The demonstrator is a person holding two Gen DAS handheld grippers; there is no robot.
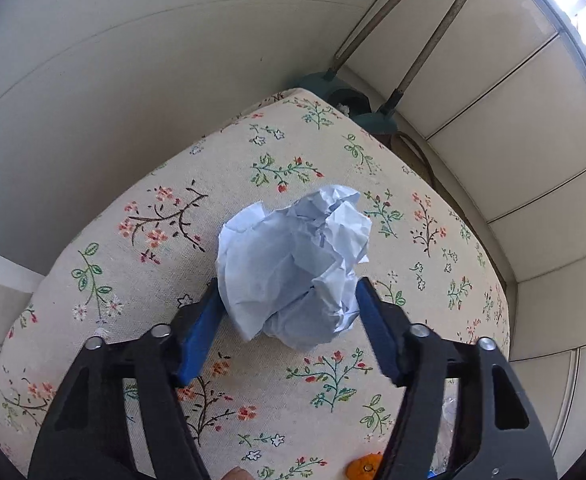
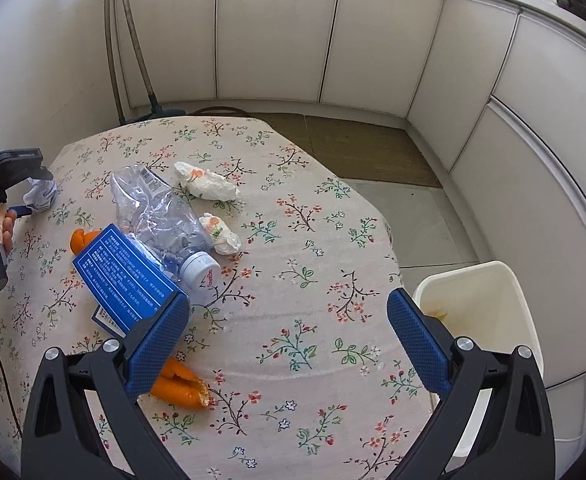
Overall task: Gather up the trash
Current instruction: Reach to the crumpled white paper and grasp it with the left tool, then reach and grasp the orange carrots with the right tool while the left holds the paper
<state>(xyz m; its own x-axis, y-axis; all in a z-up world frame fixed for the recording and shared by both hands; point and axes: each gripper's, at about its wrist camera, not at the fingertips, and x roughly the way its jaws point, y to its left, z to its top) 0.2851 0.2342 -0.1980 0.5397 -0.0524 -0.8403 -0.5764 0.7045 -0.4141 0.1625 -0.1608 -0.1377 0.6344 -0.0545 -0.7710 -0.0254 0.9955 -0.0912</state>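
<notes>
So the left tool (image 1: pixel 289 312) has its blue pads pressed against both sides of a crumpled paper ball (image 1: pixel 293 264), near the counter's (image 1: pixel 433 248) far left corner; can't really tell whether the ball is lifted or sitting on the floral cloth. From the right wrist view that same ball (image 2: pixel 41 194) shows up at the left edge, in the other tool's grip. The right tool (image 2: pixel 289 332) hangs wide open over the counter's near side, holding nothing. Rest of the trash is spread around the middle-left: a crushed bottle (image 2: pixel 161 220) lying on top of a blue box (image 2: pixel 127 280), two wadded tissues (image 2: pixel 207 180) (image 2: pixel 221 234) just beyond the bottle, one orange peel (image 2: pixel 83 240) poking out behind the box and another peel (image 2: pixel 181 386) near the front, partly behind the right tool's left finger. A white bin (image 2: pixel 489 320) stands on the floor right beside the counter's right edge.
</notes>
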